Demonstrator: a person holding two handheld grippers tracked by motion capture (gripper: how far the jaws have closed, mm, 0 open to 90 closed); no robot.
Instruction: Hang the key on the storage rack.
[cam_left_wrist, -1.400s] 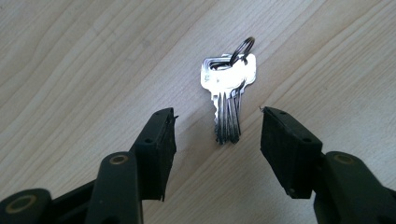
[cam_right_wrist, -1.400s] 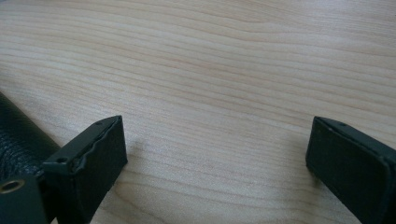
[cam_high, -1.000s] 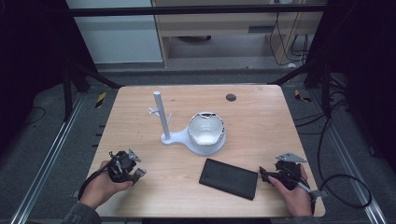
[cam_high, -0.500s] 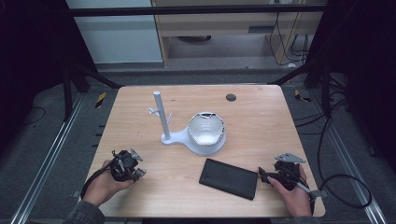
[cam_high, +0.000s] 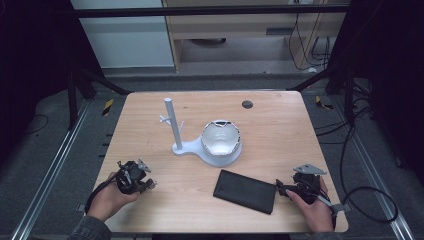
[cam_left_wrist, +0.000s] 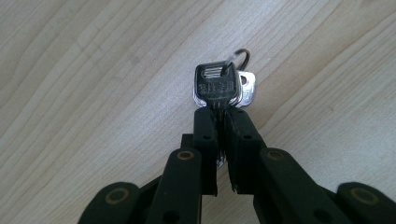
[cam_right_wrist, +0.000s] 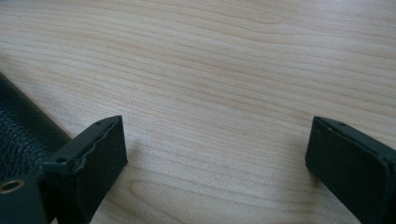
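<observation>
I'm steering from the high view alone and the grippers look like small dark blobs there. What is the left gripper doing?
Observer: The left gripper has just been closing, and its jaws now pinch a key by the blade.
Operator: Just one key?
Observer: No, a second silver key sits behind it, both on a thin wire ring.
Operator: Is the right gripper holding anything?
Observer: No. The right gripper has its jaws wide apart over bare table, nothing between them.
Operator: How close is it to the black case?
Observer: The black case has a grained surface and lies right beside one jaw.
</observation>
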